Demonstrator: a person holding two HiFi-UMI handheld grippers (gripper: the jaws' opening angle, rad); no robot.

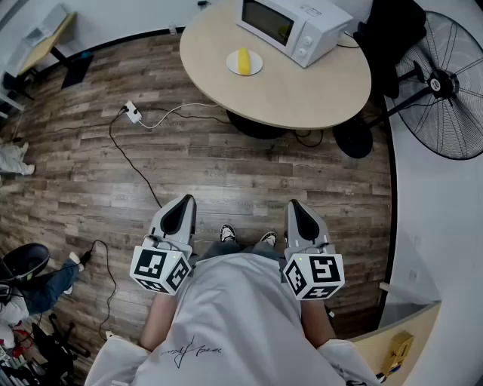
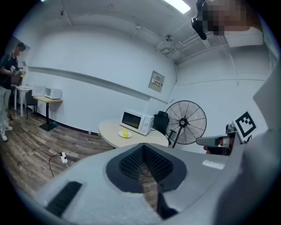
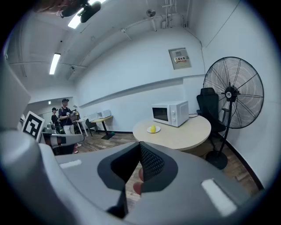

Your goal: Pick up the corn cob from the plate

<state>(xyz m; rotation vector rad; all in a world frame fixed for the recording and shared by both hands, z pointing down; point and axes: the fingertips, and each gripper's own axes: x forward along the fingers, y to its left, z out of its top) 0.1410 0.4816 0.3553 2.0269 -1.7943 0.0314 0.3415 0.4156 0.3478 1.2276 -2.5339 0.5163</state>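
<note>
Head view looks steeply down; both gripper views face forward; all share the distant surface point(image 1: 302, 90), plate point(image 1: 257, 66) and microwave point(image 1: 298, 22).

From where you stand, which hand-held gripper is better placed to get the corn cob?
Left hand-held gripper, marginally: both are shut and far from the corn cob, but the microwave crowds the right side of the plate.
</note>
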